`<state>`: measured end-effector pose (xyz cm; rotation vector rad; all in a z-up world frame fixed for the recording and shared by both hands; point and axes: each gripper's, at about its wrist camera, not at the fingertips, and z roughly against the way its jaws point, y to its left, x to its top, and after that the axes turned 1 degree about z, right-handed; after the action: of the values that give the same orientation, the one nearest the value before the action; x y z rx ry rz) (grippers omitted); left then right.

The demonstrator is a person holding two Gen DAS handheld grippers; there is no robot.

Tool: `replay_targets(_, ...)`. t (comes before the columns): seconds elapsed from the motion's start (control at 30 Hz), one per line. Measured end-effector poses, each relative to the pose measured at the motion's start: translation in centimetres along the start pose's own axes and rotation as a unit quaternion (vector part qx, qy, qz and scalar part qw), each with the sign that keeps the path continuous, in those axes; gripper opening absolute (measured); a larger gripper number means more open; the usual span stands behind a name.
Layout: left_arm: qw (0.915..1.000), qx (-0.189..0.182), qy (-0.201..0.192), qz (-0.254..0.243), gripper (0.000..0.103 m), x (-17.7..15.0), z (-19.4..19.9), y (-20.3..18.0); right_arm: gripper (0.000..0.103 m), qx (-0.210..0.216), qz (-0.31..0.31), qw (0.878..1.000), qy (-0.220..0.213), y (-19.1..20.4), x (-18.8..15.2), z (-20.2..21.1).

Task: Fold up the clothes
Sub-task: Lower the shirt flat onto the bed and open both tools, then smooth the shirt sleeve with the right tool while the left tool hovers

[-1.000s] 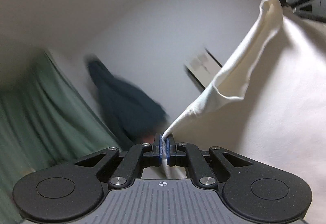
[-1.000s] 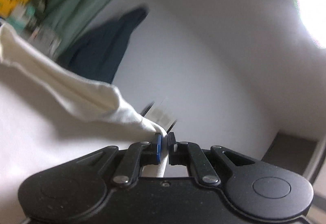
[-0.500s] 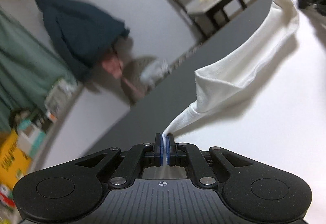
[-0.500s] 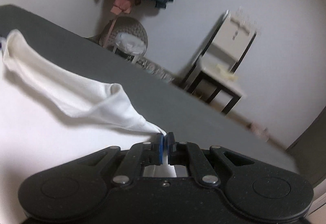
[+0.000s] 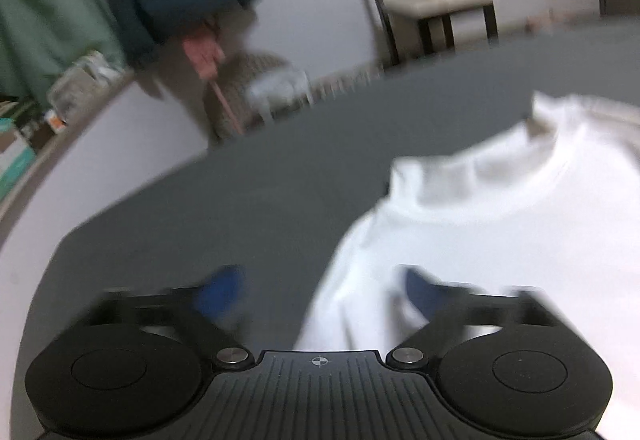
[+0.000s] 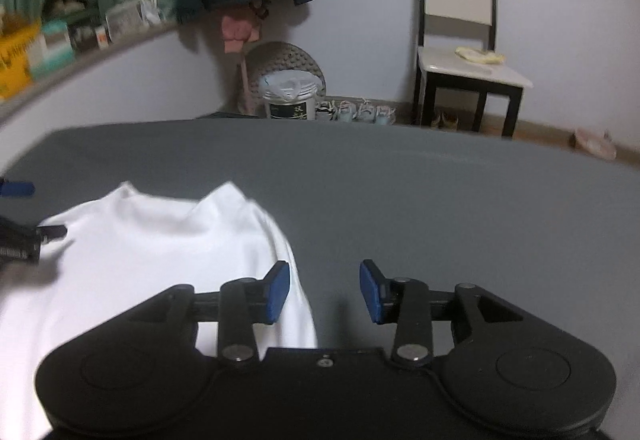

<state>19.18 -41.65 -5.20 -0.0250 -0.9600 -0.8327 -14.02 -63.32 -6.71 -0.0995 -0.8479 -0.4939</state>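
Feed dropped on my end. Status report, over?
Left gripper open, right gripper open. White shirt lying on grey table, unheld. Nothing in the way.

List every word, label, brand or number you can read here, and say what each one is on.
Nothing can be read with certainty.
Yellow cardboard box on the ledge: dark print, too blurred.
White plastic bucket with a dark band: pale characters, too small.
Small boxes and packets on the ledge: labels too small.
White cotton shirt, left gripper, right gripper: no text.
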Motion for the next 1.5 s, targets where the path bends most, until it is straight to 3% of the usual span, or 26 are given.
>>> replay_targets(0.13, 0.9973, -0.050, -0.049, 0.021, 0.101, -3.1, 7.2, 1.4, 0.036, 0.026, -0.025, 0.999, 0.032, -2.6, -5.7, 5.6)
replay_targets(0.27, 0.9907, -0.103, -0.079, 0.040, 0.101, -7.3, 14.7, 0.7, 0.035, 0.051, -0.059, 0.996, 0.035, -2.2, -9.4, 8.0)
replay_targets(0.4, 0.9904, -0.101, -0.048, 0.081, 0.101, -11.6, 21.7, -1.8, 0.035, 0.075, -0.094, 0.992, 0.035, -1.7, -13.1, 10.4)
replay_targets(0.5, 0.9866, -0.118, -0.022, 0.111, 0.101, -14.3, 24.6, -3.7, 0.028, 0.093, -0.120, 0.988, 0.036, -1.4, -15.8, 12.1)
replay_targets(0.63, 0.9846, -0.118, 0.017, 0.128, 0.101, -15.7, 25.2, -5.5, 0.026, 0.093, -0.189, 0.978, -0.003, -2.5, -15.4, 10.7)
replay_targets(0.73, 0.9815, -0.117, 0.022, 0.150, 0.101, -16.8, 25.4, -6.3, 0.019, 0.102, -0.206, 0.973, 0.007, -2.7, -14.6, 8.9)
replay_targets(0.93, 0.9808, -0.130, 0.014, 0.145, 0.101, -17.2, 23.7, -8.2, 0.016, 0.082, -0.217, 0.973, 0.011, -2.6, -13.5, 7.1)
replay_targets(1.07, 0.9829, -0.141, -0.009, 0.118, 0.101, -17.3, 22.8, -9.8, 0.016, 0.087, -0.270, 0.959, 0.003, -3.2, -13.7, 5.9)
replay_targets(1.17, 0.9837, -0.146, -0.023, 0.102, 0.101, -17.3, 22.9, -10.5, 0.012, 0.072, -0.282, 0.957, 0.006, -3.2, -13.7, 5.1)
replay_targets(1.27, 0.9808, -0.159, -0.008, 0.113, 0.101, -17.3, 22.6, -10.5, 0.011, 0.057, -0.281, 0.958, 0.000, -2.9, -13.8, 4.7)
replay_targets(1.4, 0.9790, -0.161, 0.007, 0.125, 0.101, -17.5, 22.2, -10.2, 0.011, 0.061, -0.334, 0.940, -0.014, -3.5, -14.2, 4.6)
replay_targets(1.5, 0.9778, -0.154, 0.030, 0.139, 0.101, -17.8, 21.6, -10.1, 0.011, 0.047, -0.344, 0.938, -0.010, -3.5, -14.1, 4.0)
